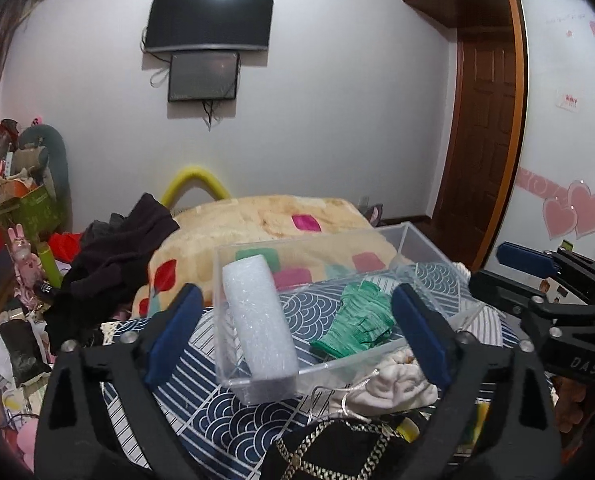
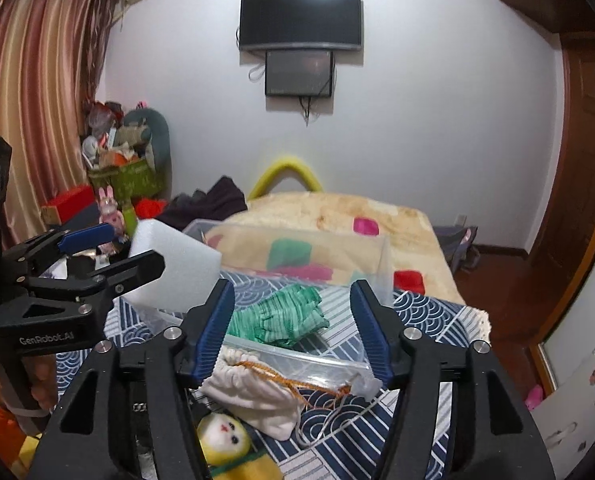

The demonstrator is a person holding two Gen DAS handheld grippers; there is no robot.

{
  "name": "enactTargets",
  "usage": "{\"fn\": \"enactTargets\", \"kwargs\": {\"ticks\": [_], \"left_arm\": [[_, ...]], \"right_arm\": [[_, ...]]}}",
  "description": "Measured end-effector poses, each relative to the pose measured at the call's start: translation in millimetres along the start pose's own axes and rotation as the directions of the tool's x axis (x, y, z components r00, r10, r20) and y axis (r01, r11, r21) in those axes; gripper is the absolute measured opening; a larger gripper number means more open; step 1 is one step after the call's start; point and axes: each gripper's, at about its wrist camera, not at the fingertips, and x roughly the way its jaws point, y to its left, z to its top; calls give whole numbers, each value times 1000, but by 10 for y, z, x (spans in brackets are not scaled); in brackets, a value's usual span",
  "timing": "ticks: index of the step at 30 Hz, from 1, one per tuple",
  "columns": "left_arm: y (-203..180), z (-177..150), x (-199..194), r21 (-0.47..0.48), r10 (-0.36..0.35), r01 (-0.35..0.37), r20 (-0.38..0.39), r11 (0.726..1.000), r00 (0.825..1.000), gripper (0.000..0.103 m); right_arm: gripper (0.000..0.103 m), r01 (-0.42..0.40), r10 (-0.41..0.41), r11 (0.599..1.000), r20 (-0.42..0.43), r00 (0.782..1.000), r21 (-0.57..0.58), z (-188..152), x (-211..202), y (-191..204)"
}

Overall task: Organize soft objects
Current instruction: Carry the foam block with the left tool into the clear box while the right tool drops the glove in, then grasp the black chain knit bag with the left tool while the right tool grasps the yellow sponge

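A clear plastic box (image 1: 417,240) stands on the blue patterned cloth (image 1: 217,412). A white foam block (image 1: 259,322) stands tilted at the box's left end, and a green glove (image 1: 357,316) lies inside. My left gripper (image 1: 297,336) is open, its jaws wide on either side of the box, touching nothing. In the right wrist view the foam block (image 2: 185,272), the glove (image 2: 281,316) and the box (image 2: 385,264) show ahead. My right gripper (image 2: 293,328) is open and empty above a white drawstring pouch (image 2: 253,392), which also shows in the left wrist view (image 1: 393,388).
A yellow-haired doll (image 2: 225,436) lies at the near edge. A black bag with a gold chain (image 1: 337,448) lies in front. A beige blanket (image 1: 265,220) and dark clothes (image 1: 113,264) lie behind the box. Clutter fills the left side (image 1: 17,208).
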Motion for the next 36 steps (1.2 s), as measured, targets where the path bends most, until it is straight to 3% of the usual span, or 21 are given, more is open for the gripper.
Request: {"fn": "enactTargets", "kwargs": {"ticks": [10,24,32,36], "left_arm": [[38,-269,-280,-14,-9,9,-12,1000,1000,99],[-107,-920,-256,11,-34,36,-132,999,991,99],[-130,-1029,-104,-28,-117,113,-199,993,973,64],[-126,-1043,-77,-33,-152,149,-210,988,966,40]], "right_arm": [[68,8,-8,1000,51,999,-1,-228,-300,72],[68,-62,70,996,-119,990,71,-803,-51,126],[68,-86,97,993,-155,983,77,-1060,-46,189],[49,-104,115,991,-147,982,79,-1073,-57,198]]}}
